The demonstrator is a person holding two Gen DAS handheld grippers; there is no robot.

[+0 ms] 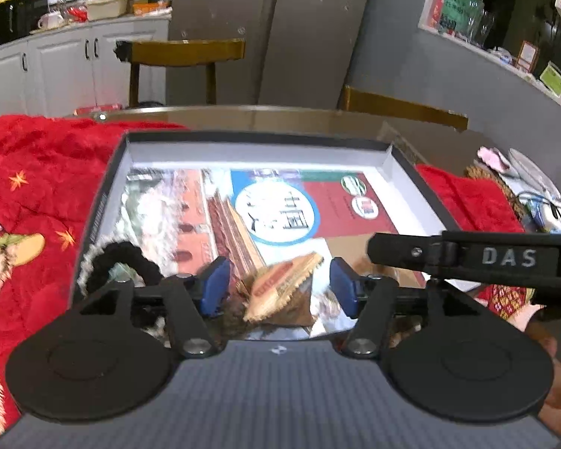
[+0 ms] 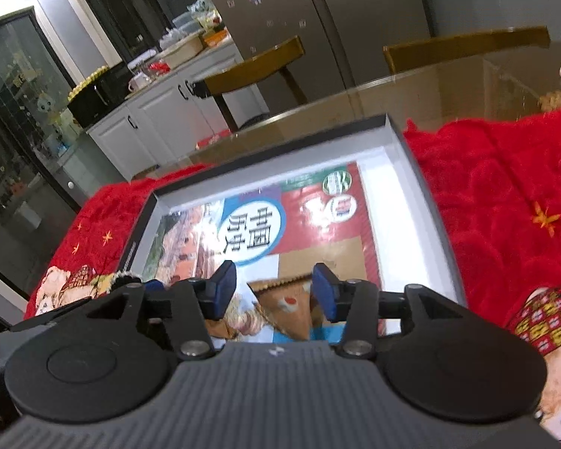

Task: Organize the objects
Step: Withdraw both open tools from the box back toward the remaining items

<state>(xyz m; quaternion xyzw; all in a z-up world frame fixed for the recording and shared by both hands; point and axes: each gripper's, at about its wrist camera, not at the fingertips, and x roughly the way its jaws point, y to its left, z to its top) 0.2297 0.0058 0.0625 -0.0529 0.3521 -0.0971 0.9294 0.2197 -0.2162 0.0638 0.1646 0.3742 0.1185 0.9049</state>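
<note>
Drop step: both tools released, left tool (image 1: 280, 286) and right tool (image 2: 275, 292) spread over the brown crinkle-edged snack packet (image 1: 284, 292) lying in the shallow dark-rimmed white box (image 1: 258, 146). Next, I'd judge: back out, fetch another item.

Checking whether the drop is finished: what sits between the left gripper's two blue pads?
In the left wrist view, a brown snack packet lies between the left gripper pads, clear of both, resting on the book inside the box.
</note>
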